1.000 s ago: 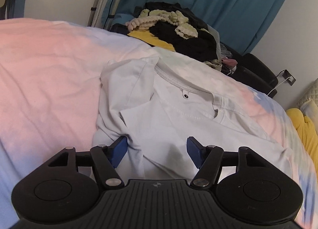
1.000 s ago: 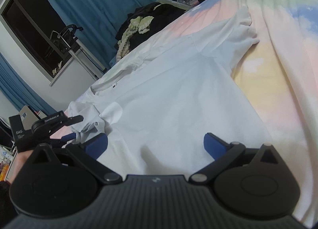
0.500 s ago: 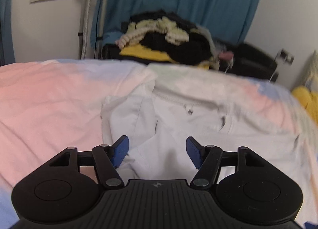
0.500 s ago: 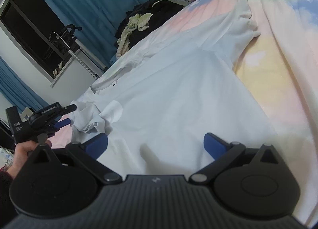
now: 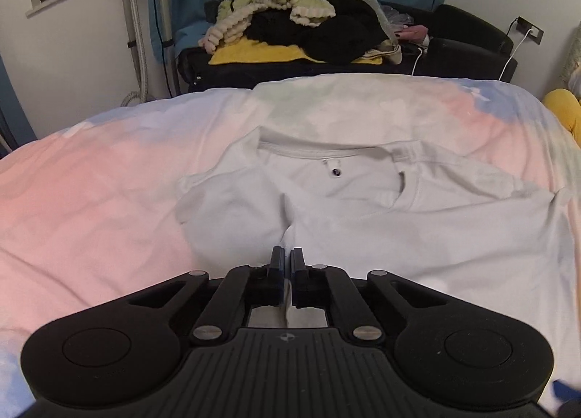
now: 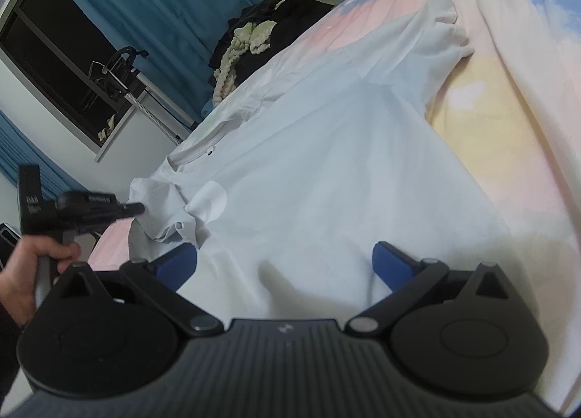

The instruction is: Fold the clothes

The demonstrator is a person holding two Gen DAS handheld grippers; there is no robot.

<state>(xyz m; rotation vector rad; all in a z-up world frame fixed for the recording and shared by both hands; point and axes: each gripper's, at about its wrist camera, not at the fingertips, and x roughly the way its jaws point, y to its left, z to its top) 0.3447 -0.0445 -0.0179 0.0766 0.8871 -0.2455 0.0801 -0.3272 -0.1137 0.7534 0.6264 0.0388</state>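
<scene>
A white T-shirt (image 5: 381,207) lies spread on the pastel bedspread (image 5: 90,200), collar toward the far edge. My left gripper (image 5: 287,265) is shut on a fold of the shirt's cloth near its left sleeve; white cloth shows between the blue pads. In the right wrist view the shirt (image 6: 326,171) fills the middle, and the left gripper (image 6: 139,208) touches the crumpled left sleeve (image 6: 170,211). My right gripper (image 6: 285,263) is open over the shirt's lower body, with nothing between its fingers.
A heap of dark, cream and yellow clothes (image 5: 290,29) lies on a black surface beyond the bed. Teal curtains (image 6: 152,11) and a window (image 6: 58,65) stand behind. A yellow item (image 5: 566,109) sits at the bed's right edge.
My left gripper has shut on the shirt's cloth by the left sleeve; it was open before. The left view has tilted up. My right gripper stays open in place.
</scene>
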